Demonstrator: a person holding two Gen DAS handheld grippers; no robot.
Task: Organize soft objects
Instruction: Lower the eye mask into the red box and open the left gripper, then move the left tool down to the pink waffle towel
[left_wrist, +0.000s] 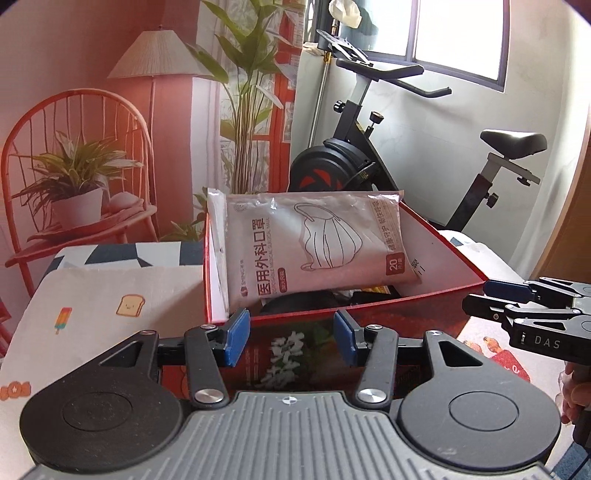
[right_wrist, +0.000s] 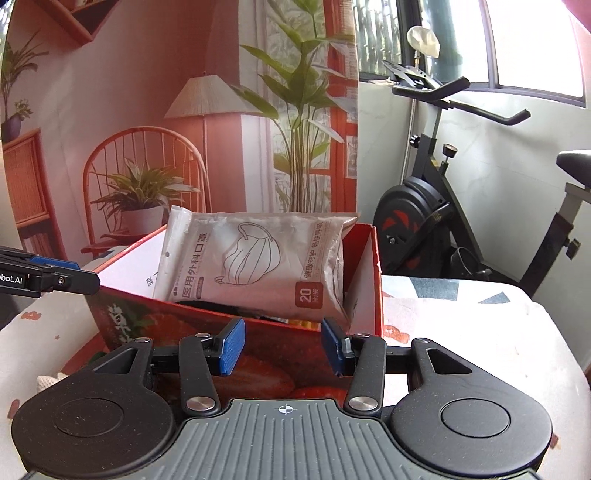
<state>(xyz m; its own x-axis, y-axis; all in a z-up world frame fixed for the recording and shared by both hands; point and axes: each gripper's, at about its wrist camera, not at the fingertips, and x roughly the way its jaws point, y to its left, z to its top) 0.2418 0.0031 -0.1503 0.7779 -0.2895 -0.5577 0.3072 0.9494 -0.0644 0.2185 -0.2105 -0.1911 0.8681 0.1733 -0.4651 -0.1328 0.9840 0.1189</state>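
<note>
A: Item one, nearest us: our left gripper (left_wrist: 291, 339), blue pads apart, nothing between them, stopped just short of the red box (left_wrist: 369, 317). Item two: our right gripper (right_wrist: 282, 345), likewise released and empty, at the same near wall.

B: We'd judge both stand clear because the load is set down. Neither pad touches the box.

A: Item three: the red box, open-topped, on the patterned cloth (left_wrist: 110, 295). Item four, the task's thing: the pack of face masks (left_wrist: 314, 247), a soft white pouch lying tilted inside, its far end propped on the far rim, overhanging slightly.

B: It leans, we think, because things beneath hold it up.

A: Agreed. Those things are dark, mostly covered by the pack; we cannot name them. The box's floor is hidden too.

B: A small cream knitted piece (right_wrist: 50, 380) shows near left in the right view, cut off by the gripper body. Possibly another soft item; unclear.

A: Farthest: exercise bike (left_wrist: 388, 155), beyond the table.
</note>
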